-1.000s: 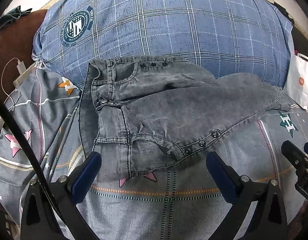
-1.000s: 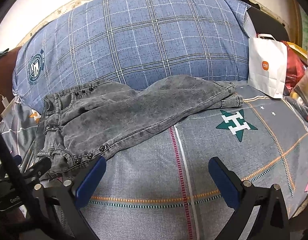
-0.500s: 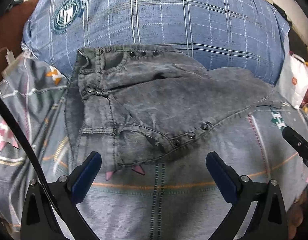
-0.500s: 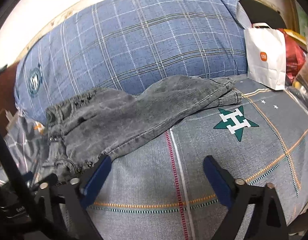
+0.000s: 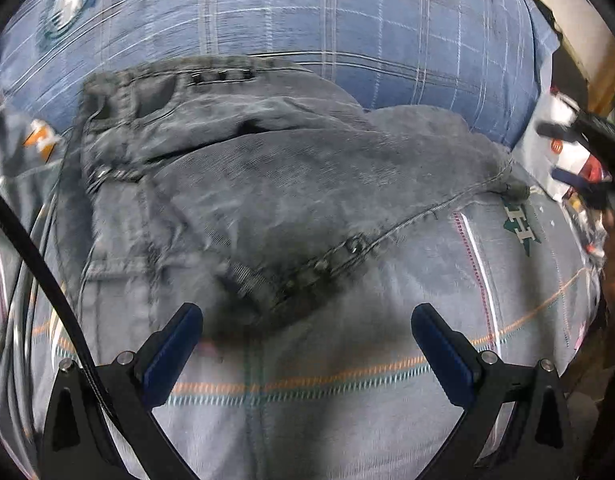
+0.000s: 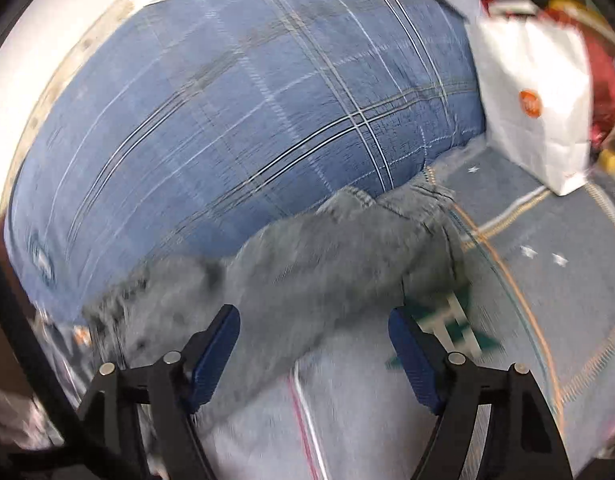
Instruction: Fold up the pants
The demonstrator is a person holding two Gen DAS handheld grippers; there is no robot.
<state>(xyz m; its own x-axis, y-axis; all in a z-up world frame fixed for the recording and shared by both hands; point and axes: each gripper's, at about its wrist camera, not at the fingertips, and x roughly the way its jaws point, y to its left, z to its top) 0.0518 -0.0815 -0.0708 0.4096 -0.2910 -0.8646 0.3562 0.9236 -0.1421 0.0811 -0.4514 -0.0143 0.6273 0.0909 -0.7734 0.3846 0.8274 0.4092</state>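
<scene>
Grey washed pants [image 5: 267, 184] lay rumpled, folded over, on the bedsheet [image 5: 347, 400] against a blue pillow [image 6: 227, 100]. Left gripper [image 5: 307, 344] gaped wide, empty. Right gripper [image 6: 315, 344] had just been narrowing, empty, over the leg.

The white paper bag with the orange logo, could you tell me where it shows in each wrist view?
Left wrist: white paper bag at the far right edge, partly hidden by dark gear.
Right wrist: the bag stands upper right, on the bedspread.
Shared landmark: the blue plaid pillow, left of the bag in both.
</scene>
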